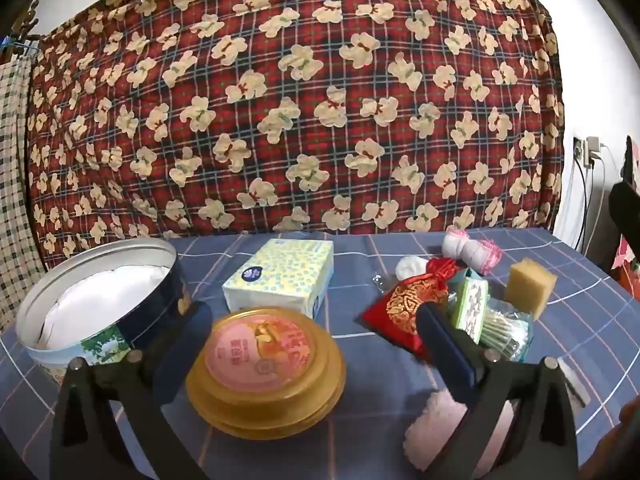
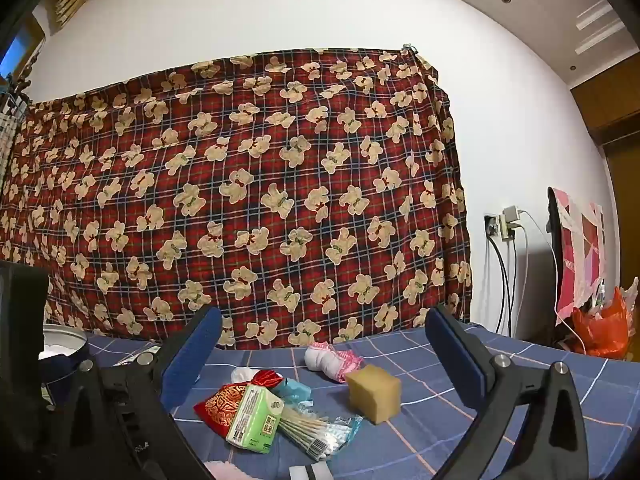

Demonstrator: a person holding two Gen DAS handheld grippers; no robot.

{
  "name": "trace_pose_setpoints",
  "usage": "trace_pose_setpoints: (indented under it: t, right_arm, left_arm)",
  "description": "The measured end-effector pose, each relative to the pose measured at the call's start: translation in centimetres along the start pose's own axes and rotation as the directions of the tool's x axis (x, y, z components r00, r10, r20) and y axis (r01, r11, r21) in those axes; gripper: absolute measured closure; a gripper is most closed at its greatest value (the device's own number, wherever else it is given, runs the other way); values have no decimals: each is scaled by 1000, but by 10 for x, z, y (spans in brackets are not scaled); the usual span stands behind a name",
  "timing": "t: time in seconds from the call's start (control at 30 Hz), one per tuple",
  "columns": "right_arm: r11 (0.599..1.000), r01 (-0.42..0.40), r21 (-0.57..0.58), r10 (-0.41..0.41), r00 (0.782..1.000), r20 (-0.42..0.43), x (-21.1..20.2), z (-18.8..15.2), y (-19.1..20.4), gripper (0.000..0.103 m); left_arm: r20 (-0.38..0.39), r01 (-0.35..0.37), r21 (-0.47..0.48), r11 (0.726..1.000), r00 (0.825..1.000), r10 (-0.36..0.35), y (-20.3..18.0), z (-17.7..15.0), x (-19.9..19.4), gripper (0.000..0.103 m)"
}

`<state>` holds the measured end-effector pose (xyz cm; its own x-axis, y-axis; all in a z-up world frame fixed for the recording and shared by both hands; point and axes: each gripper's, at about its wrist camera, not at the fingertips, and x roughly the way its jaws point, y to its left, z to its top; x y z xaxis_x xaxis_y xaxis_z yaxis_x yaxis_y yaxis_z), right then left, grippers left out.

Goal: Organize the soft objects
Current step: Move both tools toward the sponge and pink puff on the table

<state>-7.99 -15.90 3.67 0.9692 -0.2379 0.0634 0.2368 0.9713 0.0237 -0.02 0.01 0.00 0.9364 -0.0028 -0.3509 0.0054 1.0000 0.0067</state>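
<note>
In the left wrist view my left gripper is open and empty, its jaws either side of a gold round lid. An open round tin with white lining stands at left. A tissue box lies behind the lid. At right lie a red pouch, a green tissue pack, cotton swabs, a yellow sponge, rolled white-pink socks and a pink towel. My right gripper is open and empty above the pouch, tissue pack, sponge and socks.
A blue checked cloth covers the table. A red bear-print blanket hangs behind it. Wall sockets with cables and an orange bag are at the right. The tin's rim shows at left in the right wrist view.
</note>
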Motion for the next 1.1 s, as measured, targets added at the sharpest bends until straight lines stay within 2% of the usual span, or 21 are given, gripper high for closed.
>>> trace_pose_setpoints:
  t: [0.7,1.1]
  right_arm:
    - [1000,0,7,0,1000,-1,2,0,-3,0]
    - [999,-7,49,8,1000,-14,7,0,-15,0]
  left_arm:
    - [-39,4,-16,1000,999,-5,1,1,2,0]
    - [-78,40,-4,999,996,-41,0,-1,-2,0]
